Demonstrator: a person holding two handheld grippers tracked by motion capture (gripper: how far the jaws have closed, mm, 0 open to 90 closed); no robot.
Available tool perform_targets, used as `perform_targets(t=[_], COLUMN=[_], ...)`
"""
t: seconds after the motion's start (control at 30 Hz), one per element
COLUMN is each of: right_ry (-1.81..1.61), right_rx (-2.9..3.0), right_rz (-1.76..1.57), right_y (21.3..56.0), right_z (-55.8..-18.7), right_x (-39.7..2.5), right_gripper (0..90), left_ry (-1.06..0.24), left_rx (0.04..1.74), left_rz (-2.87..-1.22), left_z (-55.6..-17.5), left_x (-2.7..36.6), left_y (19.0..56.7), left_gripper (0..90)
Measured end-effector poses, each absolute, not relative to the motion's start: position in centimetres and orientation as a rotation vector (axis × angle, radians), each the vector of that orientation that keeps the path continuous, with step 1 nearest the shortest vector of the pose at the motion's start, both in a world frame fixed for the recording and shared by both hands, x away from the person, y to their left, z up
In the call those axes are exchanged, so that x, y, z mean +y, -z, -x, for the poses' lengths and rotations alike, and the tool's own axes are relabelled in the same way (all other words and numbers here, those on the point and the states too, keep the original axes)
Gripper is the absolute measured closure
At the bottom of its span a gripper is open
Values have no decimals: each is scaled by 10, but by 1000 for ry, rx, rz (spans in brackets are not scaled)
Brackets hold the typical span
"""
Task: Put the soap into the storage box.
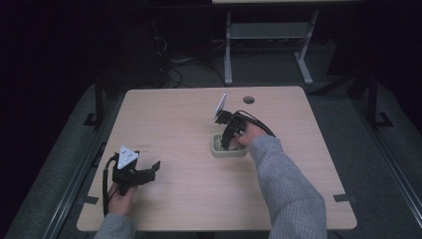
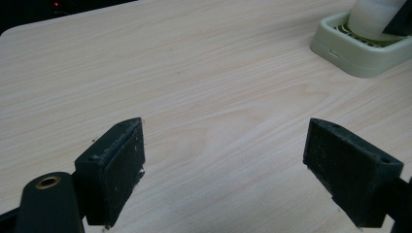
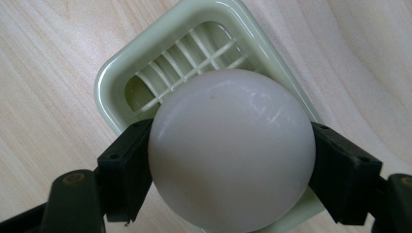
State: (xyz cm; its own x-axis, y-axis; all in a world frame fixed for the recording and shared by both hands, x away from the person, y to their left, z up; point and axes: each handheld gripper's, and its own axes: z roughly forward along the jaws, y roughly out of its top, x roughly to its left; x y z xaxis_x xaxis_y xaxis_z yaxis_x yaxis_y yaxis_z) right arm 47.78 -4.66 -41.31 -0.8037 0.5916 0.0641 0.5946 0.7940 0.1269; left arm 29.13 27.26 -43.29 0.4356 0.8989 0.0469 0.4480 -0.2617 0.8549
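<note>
over on the right half of the wooden table (image 1: 179, 124), a pale green slotted tray (image 1: 229, 147), square with rounded corners and a grid of ribs inside. right gripper (image 1: 230, 141) tipped down over that tray, jaws clamped on either side of a smooth white egg-shaped object (image 3: 231, 148), one black pad touching each flank. egg-shaped object held just above or against the ribbed grid; cannot tell from the right gripper view whether it rests on the ribs. grey-sleeved forearm (image 1: 286, 184) reaching in from the bottom right, cable looping off behind the hand. left gripper (image 1: 144, 174) low at the near left of the table, well apart from the tray, grey three-cornered plate on top, jaws spread wide with nothing between them but bare wood grain. seen from the left gripper view, tray (image 2: 362, 46) off at the upper right with the white object (image 2: 371, 19) standing in it.
</note>
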Motion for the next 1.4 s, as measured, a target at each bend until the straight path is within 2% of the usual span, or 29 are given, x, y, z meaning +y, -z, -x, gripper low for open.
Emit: perform_targets(t=[0.53,0.83,1.4], right_ry=[232,343,388], right_rx=[-2945,-2920,-2932], right_rz=[982,1029,1037], right_y=[413,394,378], right_z=[-479,-475,-466], right_x=[-46,-59,-79], right_gripper=[228,216,212], left_ry=[-702,-704,-706], left_rx=[1143,1138,1138], left_rz=[-1873,-1878,-1887], left_z=[-291,-291,-290], left_x=[273,272,272], left_y=[433,433,433], left_gripper=[148,148,149])
